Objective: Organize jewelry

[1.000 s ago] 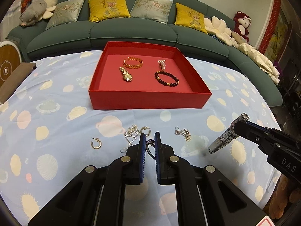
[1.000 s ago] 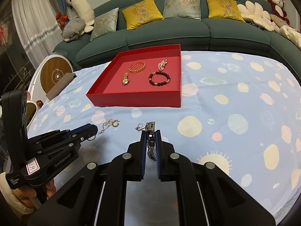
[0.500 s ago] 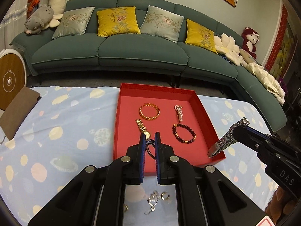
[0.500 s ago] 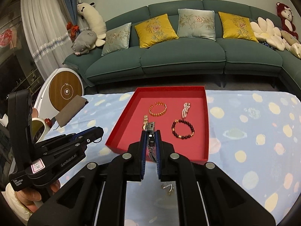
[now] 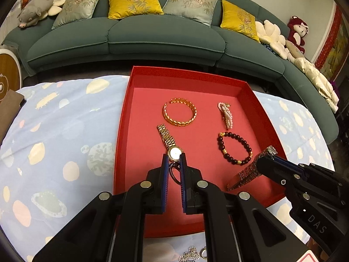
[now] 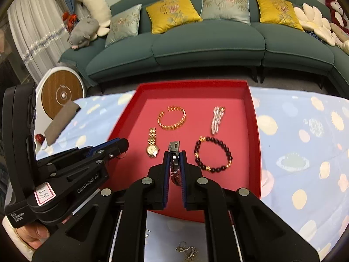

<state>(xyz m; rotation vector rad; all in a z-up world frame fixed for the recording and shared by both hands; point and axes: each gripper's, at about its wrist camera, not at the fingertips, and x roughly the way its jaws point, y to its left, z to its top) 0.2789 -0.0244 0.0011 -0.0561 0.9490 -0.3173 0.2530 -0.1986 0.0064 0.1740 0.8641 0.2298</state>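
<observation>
A red tray (image 5: 122, 131) lies on the blue patterned cloth. In it are a gold bangle (image 5: 180, 112), a gold watch (image 5: 169, 140), a pearl piece (image 5: 225, 114) and a dark bead bracelet (image 5: 234, 148). My left gripper (image 5: 173, 159) hangs over the tray's near half, just short of the watch face. It is shut on a small dark hoop (image 5: 174, 173). My right gripper (image 6: 174, 155) is shut on a silver link watch band (image 6: 174, 161), which juts out over the tray floor near the bead bracelet (image 6: 212, 155). From the left wrist view the band (image 5: 248, 172) slants down toward the tray's near right corner.
Loose silver chains (image 6: 185, 251) lie on the cloth just in front of the tray. A green sofa (image 5: 165, 39) with cushions and plush toys stands behind the table. A round wooden-faced device (image 6: 62, 95) and a brown pad (image 6: 61, 122) sit at the left. A hand (image 6: 32, 238) grips the left tool.
Both grippers have travelled forward from the loose jewelry on the cloth to above the red tray, each still shut on its piece. The tray now fills the middle of both views.
</observation>
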